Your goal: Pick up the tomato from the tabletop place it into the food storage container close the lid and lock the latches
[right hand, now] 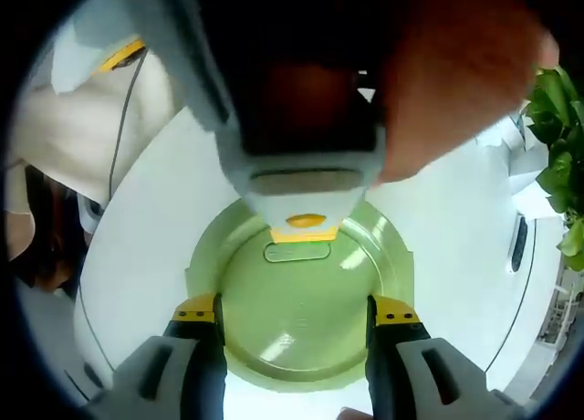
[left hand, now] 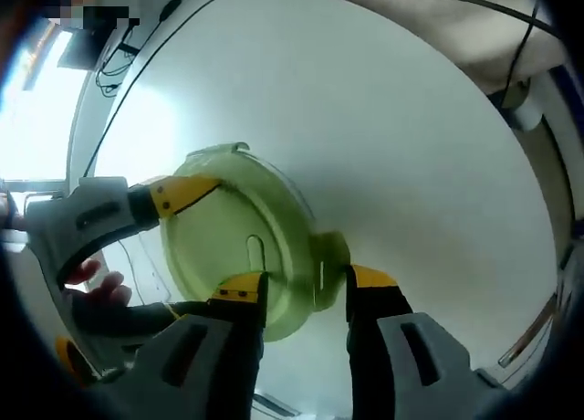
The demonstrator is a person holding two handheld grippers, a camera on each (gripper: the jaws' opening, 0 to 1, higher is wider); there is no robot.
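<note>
In the left gripper view the left gripper point(left hand: 306, 288) stands with its jaws apart at the bottom of the frame, straddling a green latch tab point(left hand: 329, 269) on the near edge of the round food storage container point(left hand: 239, 242), one tip over the lid and the other outside the tab; whether they touch it I cannot tell. The right gripper point(left hand: 169, 196) comes in from the left of that frame, its yellow tip reaching the lid's upper left edge. In the right gripper view the right gripper point(right hand: 297, 310) has its jaws spread wide low in the frame, over the green lid point(right hand: 301, 301), which sits on the container at centre. The left gripper hangs at the top of that view, its tip by the lid's oval slot. The tomato is hidden — presumably inside, judging by the seated lid. The container looks like light, stiff, smooth plastic that would slide on the white tabletop point(right hand: 146, 246) — press each latch at its outer edge while steadying the lid.
</note>
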